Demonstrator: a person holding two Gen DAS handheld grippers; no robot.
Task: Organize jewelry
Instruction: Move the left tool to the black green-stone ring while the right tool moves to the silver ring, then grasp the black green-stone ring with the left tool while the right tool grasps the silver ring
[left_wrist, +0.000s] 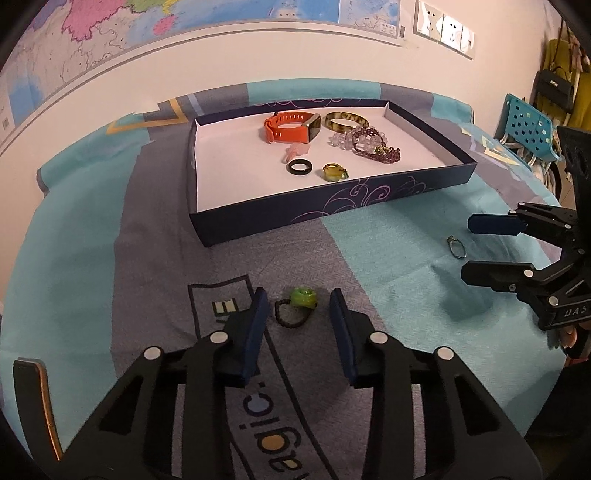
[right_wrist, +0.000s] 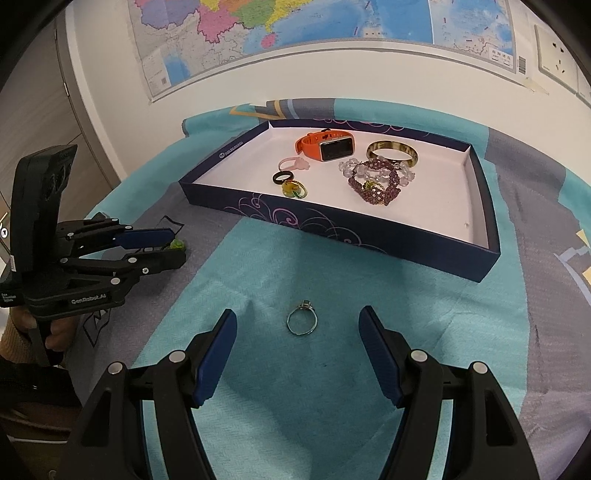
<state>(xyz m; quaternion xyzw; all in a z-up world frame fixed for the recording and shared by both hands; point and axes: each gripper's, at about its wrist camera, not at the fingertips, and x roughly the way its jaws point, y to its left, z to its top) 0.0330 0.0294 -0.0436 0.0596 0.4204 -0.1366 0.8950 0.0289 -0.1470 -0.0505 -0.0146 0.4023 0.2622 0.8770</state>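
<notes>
Tray beyond both rings, holding watch, bangle, bracelets.

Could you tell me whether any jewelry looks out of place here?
Yes: two rings lie on the cloth outside the box: a green-topped ring between the left gripper's fingers, and a silver ring before the right gripper.

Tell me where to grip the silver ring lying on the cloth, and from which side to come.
Grip the silver ring across its thin band, coming down from above with one finger on each side. It lies flat on the teal cloth, its small stone at the far end, so the left and right arcs are free. The right gripper already straddles it, jaws wide apart; I would lower, then close.
</notes>
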